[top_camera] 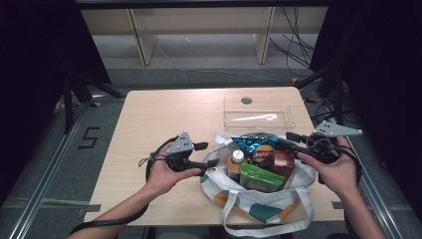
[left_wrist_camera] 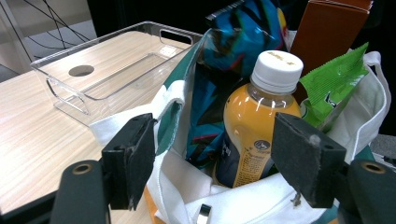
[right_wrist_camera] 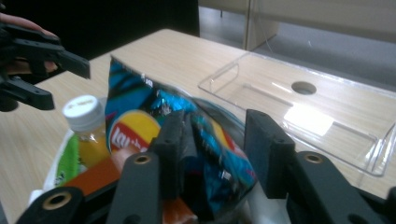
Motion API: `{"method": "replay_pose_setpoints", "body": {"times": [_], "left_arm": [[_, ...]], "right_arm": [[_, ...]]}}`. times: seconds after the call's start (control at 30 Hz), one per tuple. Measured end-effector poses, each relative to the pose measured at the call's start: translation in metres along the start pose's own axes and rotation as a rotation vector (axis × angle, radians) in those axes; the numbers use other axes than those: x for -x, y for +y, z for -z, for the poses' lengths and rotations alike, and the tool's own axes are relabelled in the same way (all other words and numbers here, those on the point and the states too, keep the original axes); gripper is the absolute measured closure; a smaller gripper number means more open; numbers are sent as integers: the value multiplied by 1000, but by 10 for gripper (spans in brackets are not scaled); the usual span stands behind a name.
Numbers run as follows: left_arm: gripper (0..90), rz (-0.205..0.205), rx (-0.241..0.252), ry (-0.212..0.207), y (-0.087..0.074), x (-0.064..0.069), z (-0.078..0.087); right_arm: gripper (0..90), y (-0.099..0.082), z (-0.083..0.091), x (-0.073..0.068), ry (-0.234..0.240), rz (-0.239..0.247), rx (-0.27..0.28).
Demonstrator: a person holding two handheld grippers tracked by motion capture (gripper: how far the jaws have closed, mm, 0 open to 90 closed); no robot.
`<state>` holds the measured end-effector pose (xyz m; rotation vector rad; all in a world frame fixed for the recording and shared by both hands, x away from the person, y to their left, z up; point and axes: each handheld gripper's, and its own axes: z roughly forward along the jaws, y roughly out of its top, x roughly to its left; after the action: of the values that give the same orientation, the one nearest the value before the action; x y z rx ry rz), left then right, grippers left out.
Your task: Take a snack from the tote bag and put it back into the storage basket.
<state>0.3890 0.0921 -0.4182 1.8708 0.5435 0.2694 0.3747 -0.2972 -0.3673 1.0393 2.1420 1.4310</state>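
The tote bag [top_camera: 259, 199] is hiding the lower parts of the orange bottle [left_wrist_camera: 257, 135], the green packet [top_camera: 260, 178] and the brown box [left_wrist_camera: 332, 32]. In the right gripper view, the blue chip bag [right_wrist_camera: 187, 130] is running between the jaws, but whether the pads are pressing it cannot be told. The bottle's label print is reading too small. The clear tray [right_wrist_camera: 317, 112] is getting cut off at the right edge there.
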Motion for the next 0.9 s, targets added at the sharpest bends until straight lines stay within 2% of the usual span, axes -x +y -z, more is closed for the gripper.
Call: {"method": "replay_pose_setpoints", "body": {"times": [0.07,0.13,0.17,0.23,0.27,0.3,0.37,0.4,0.43,0.5,0.53,0.57,0.63,0.67,0.7,0.73,0.8,0.9], "left_arm": [[300,-1,-1,2,0,-1,0],[300,-4,-1,4,0,-1,0],[300,-3,-1,4,0,-1,0],[300,-5,-2,6,1,-2,0],[300,-3,-2,6,0,-2,0],[300,-5,-1,4,0,-2,0],[300,-7,0,2,0,-4,-1],[300,4,-4,11,-1,-3,0],[300,2,-5,11,-1,-3,0],[298,2,-3,11,-1,-4,0],[296,-1,2,9,-1,-4,0],[294,9,5,15,-2,-4,0],[290,3,3,16,-2,-6,0],[287,5,7,15,-2,-6,-1],[285,8,8,15,-2,-6,-1],[285,11,5,21,-3,-6,-1],[288,12,4,23,-3,-6,-1],[298,9,3,29,-2,-7,0]], "right_arm": [[633,-1,-2,5,-1,21,-20],[653,-2,-4,9,8,13,-38],[669,-3,-6,11,-3,16,-46],[703,-5,-10,13,1,-3,-19],[736,-4,-10,15,17,12,-30],[768,-3,-9,13,20,-15,-44],[814,-2,-11,15,29,8,-43],[834,-2,-12,13,26,-8,-46],[840,-2,-12,14,21,13,-47],[841,-2,-12,14,11,13,-49],[840,-3,-13,10,5,-22,-40],[839,-3,-13,12,-3,14,-39],[845,-4,-13,13,-25,38,-27],[863,-4,-13,10,-18,8,-32],[887,-5,-12,11,-16,19,-29],[894,-7,-14,9,-12,-6,-7],[899,-7,-13,12,4,1,-9],[900,-8,-12,11,-19,-3,10]]}}
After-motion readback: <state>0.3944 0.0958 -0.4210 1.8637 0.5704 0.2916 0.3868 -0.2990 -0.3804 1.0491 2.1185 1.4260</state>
